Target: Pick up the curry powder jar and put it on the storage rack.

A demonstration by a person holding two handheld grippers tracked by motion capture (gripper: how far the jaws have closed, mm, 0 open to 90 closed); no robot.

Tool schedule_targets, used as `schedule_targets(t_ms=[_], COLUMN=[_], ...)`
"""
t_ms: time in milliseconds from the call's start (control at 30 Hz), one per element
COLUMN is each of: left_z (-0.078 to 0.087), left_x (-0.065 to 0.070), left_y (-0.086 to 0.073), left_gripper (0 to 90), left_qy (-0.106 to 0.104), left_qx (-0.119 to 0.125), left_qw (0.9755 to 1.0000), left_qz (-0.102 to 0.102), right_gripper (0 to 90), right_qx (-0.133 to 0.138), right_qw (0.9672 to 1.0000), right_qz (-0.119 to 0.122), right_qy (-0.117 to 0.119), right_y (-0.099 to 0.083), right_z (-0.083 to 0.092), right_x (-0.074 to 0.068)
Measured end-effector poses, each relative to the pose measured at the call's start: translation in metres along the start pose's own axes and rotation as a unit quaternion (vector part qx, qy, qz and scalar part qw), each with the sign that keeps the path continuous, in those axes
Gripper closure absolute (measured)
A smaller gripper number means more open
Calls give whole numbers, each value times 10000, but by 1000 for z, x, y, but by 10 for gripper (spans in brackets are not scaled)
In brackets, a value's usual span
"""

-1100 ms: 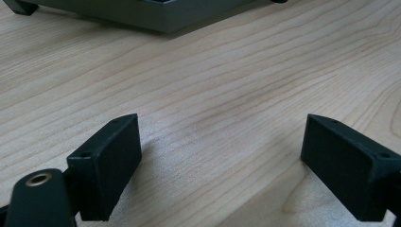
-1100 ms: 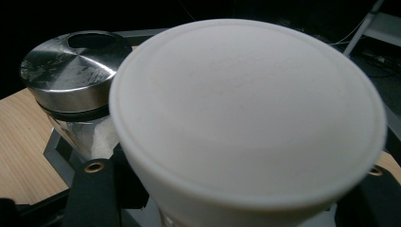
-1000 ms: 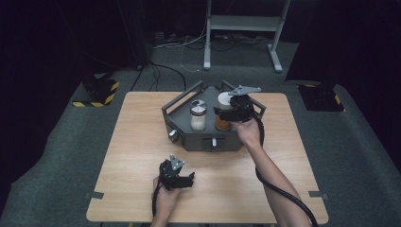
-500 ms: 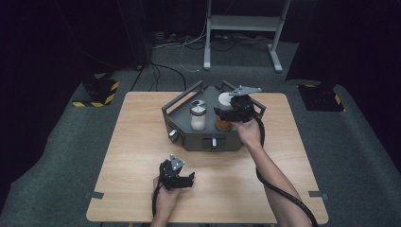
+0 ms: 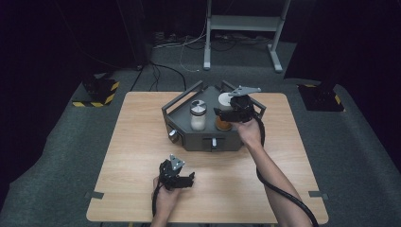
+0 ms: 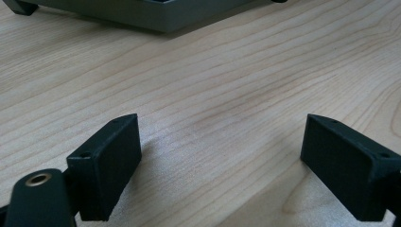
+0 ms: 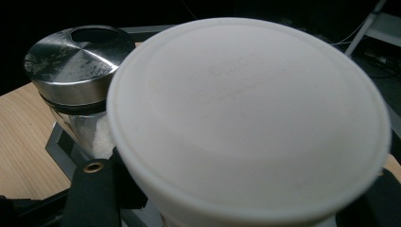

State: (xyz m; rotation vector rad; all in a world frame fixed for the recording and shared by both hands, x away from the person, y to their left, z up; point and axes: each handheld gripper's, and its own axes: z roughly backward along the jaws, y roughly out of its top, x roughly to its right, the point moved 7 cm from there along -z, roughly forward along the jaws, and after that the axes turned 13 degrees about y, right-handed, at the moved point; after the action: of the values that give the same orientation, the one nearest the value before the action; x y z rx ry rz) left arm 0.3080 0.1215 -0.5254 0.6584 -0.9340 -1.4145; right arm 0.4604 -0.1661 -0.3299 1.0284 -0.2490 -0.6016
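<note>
White-lidded jar [image 5: 224,112], orange-brown below the lid, standing in the right part of the grey tray [image 5: 179,109], next to the right rim. Largest first: wooden table [image 5: 142,142], carrying that angular tray near its far edge, handles raised at the corners, knobs on the front wall, probably to keep the jars together. Inside the tray, two containers side by side: glass shaker [image 5: 198,115] with steel pour-hole lid, part-filled with white grains like sugar or salt, and the white-lidded jar, contents hidden under the lid [image 7: 246,123]. Right gripper [image 5: 231,113] clamped on the jar below its lid, jaws at either flank, likely ready to lift it out. Left gripper [image 5: 185,180] parked on the bare wood near the table's front, jaws spread, holding nothing, likely waiting.
</note>
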Motion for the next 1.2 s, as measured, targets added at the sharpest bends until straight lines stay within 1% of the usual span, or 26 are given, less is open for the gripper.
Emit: schedule_targets(t_ms=[200, 267, 367, 533, 800, 900, 1000, 1100, 1200], left_z=[0, 0, 0, 0, 0, 0, 0, 0, 0], left_x=[0, 0, 0, 0, 0, 0, 1, 1, 1], left_y=[0, 0, 0, 0, 0, 0, 0, 0, 0], left_gripper=[131, 131, 131, 131, 130, 130, 130, 129, 131], left_qy=[1, 1, 2, -3, -4, 3, 8, 11, 18], left_qx=[-14, -14, -13, -15, 0, 2, 8, 16, 14], left_qw=[10000, 10000, 10000, 10000, 10000, 10000, 10000, 10000, 10000], left_qz=[-2, -1, -1, 4, -6, -11, -9, 17, -15], right_gripper=[341, 281, 215, 154, 120, 121, 121, 121, 122], right_qx=[-19, 24, 61, 26, 8, 29, -16, 16, 23], right_qw=[10000, 10000, 9998, 9998, 9998, 9998, 9999, 9999, 9999], right_qz=[1, -67, -149, -154, -161, -123, -47, -36, -52], right_qy=[9, 63, 110, 120, 146, 137, 108, 120, 125], right_y=[1, 1, 2, 1, -2, -3, -4, -5, -6], right_z=[0, 1, 2, 3, 6, 9, 11, 13, 15], right_x=[0, 2, 4, 5, 4, 3, 1, 1, 1])
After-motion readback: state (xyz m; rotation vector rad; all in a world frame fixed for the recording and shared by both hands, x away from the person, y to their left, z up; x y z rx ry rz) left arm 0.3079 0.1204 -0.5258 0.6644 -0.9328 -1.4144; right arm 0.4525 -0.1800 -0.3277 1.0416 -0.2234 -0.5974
